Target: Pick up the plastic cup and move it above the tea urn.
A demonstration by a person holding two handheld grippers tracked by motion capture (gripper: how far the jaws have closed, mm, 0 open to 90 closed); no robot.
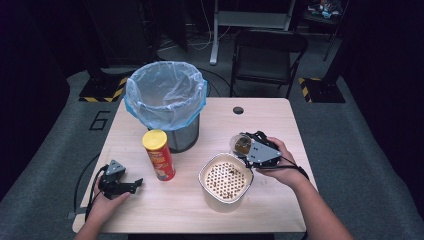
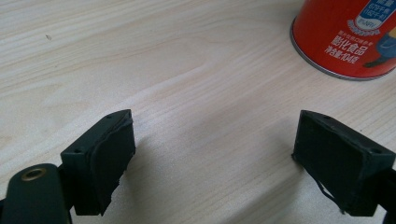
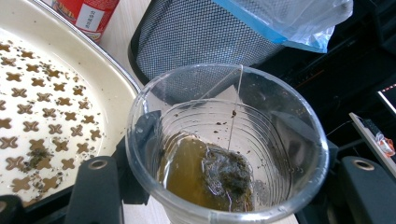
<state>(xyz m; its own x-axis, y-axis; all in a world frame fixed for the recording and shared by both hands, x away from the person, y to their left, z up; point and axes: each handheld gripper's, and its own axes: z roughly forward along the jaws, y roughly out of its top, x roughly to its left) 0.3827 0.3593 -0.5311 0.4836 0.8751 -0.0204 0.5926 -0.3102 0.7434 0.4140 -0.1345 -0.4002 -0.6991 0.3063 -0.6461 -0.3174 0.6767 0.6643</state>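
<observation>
Nearest the high camera, at the bottom of the frame, the person's forearms come in over the wooden table. Largest on it is the mesh bin lined with a clear blue-edged bag, at the upper left of centre. Below and right of it sits the cream strainer bowl, its perforated floor speckled with dark leaf bits. Just below the bin stands the red crisp can with a yellow lid. At lower left the left gripper rests on the table, jaws spread wide with nothing between them, the can's base just beyond. Right of centre the right gripper has its jaws closed around a clear plastic cup, held at the strainer's upper right rim. Inside the cup lie a wet tea bag, its string, and a little brown tea. My reading is that draining is in hand; next the cup needs tipping over the strainer, then carrying to the bin.
</observation>
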